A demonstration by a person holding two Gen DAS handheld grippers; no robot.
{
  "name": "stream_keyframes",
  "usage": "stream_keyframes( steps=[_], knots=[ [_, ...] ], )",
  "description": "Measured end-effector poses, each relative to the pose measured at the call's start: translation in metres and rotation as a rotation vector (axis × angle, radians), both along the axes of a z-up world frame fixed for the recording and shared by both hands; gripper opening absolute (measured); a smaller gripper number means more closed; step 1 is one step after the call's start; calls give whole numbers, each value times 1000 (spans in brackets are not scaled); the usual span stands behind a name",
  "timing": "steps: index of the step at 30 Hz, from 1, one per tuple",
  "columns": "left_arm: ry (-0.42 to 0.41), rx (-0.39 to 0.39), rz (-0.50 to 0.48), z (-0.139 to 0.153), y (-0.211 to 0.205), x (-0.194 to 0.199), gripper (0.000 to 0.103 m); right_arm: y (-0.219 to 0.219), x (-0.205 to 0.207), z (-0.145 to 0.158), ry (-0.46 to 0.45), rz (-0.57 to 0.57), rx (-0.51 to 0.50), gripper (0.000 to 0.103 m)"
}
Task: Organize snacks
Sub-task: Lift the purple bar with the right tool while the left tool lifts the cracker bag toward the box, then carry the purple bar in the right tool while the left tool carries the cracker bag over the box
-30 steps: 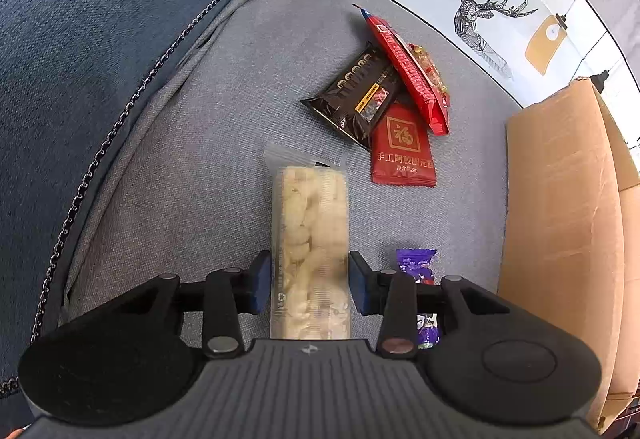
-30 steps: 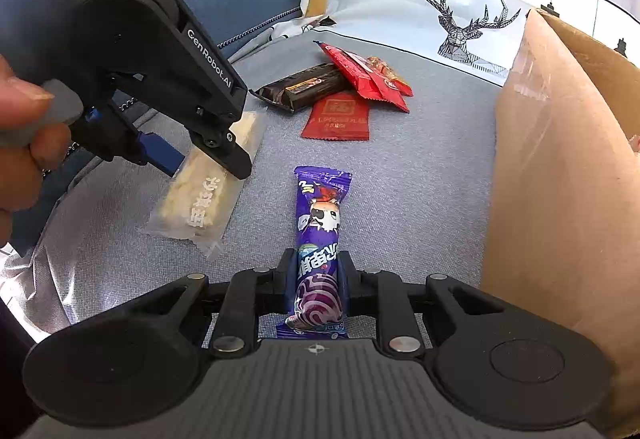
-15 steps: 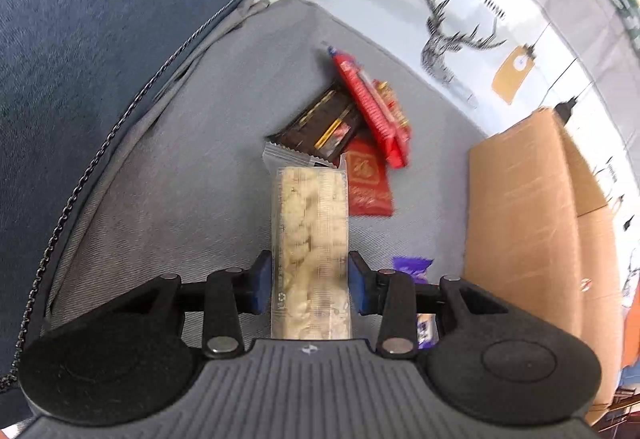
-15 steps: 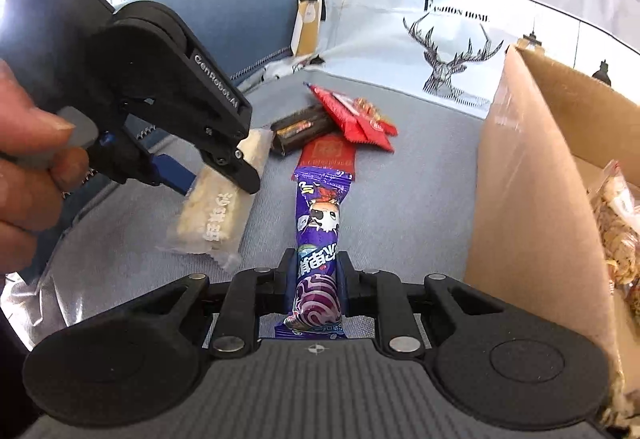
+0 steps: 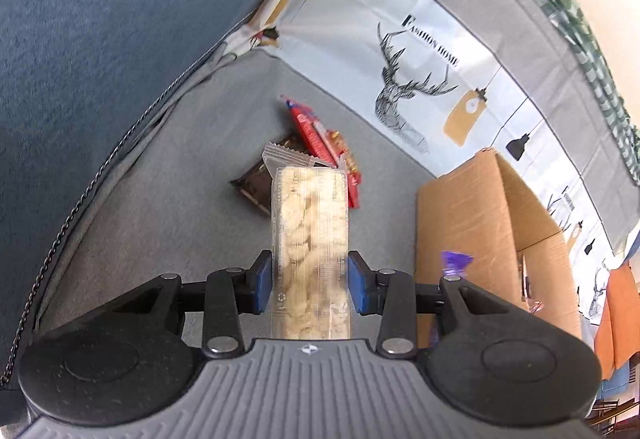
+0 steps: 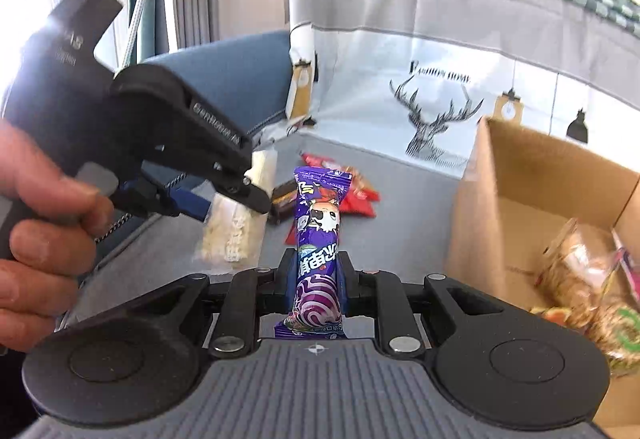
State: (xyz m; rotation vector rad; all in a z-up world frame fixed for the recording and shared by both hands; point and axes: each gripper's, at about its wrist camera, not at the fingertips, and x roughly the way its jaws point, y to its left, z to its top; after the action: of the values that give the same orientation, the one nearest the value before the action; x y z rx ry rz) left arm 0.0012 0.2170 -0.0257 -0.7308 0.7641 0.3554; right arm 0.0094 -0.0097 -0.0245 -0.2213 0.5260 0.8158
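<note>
Crinkled clear-plastic packet point(image 5: 309, 239) of pale puffed pieces, long and rectangular, sits clamped between the left gripper point(image 5: 309, 281) fingers, projecting ahead of them. Glossy purple foil bar point(image 6: 318, 235) sits clamped between the right gripper point(image 6: 317, 275) fingers. Beyond the fingertips, on grey woven fabric: three or four red and dark wrappers point(image 5: 320, 143), overlapping. One corrugated cardboard box point(image 6: 520, 175) stands right of the fingers.

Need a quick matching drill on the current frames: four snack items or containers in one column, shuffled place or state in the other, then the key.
1. clear pale snack bar
2. purple candy pack
3. red packets
4. cardboard box

A. lying on the grey cushion
B. clamped in the right gripper
C. open, with snack bags inside
D. clamped in the left gripper

Pairs: 1-D, 2-B, 3-A, 4-C
</note>
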Motion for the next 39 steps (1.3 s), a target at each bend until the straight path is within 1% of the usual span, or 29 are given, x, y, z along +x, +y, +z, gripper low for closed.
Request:
stream_keyframes(
  steps=[4, 9, 12, 14, 16, 20, 21, 26, 33, 39],
  knots=[
    [-36, 12, -11, 6, -4, 2, 43, -17, 7, 21, -25, -25, 51, 21],
    [-104, 26, -43, 15, -15, 8, 43, -50, 30, 59, -68, -72, 125, 21],
    [-150, 44, -71, 22, -25, 11, 43, -69, 50, 78, -102, -102, 138, 21],
    [-176, 61, -96, 26, -33, 15, 43, -82, 64, 83, -130, -129, 133, 21],
    [-200, 79, -122, 29, -42, 18, 43, -96, 81, 80, -138, -175, 130, 21],
    [-242, 97, -169, 35, -57, 26, 43, -130, 101, 63, -62, -265, 134, 21],
    [-248, 97, -177, 35, -60, 28, 43, -136, 104, 62, -57, -280, 137, 21],
    [-292, 84, -208, 37, -77, 41, 43, -158, 107, 58, -86, -312, 118, 21],
    [-369, 78, -258, 42, -107, 58, 43, -178, 109, 54, -120, -331, 83, 21],
    [-419, 63, -319, 42, -134, 69, 42, -193, 111, 51, -128, -352, 72, 21]
  ],
)
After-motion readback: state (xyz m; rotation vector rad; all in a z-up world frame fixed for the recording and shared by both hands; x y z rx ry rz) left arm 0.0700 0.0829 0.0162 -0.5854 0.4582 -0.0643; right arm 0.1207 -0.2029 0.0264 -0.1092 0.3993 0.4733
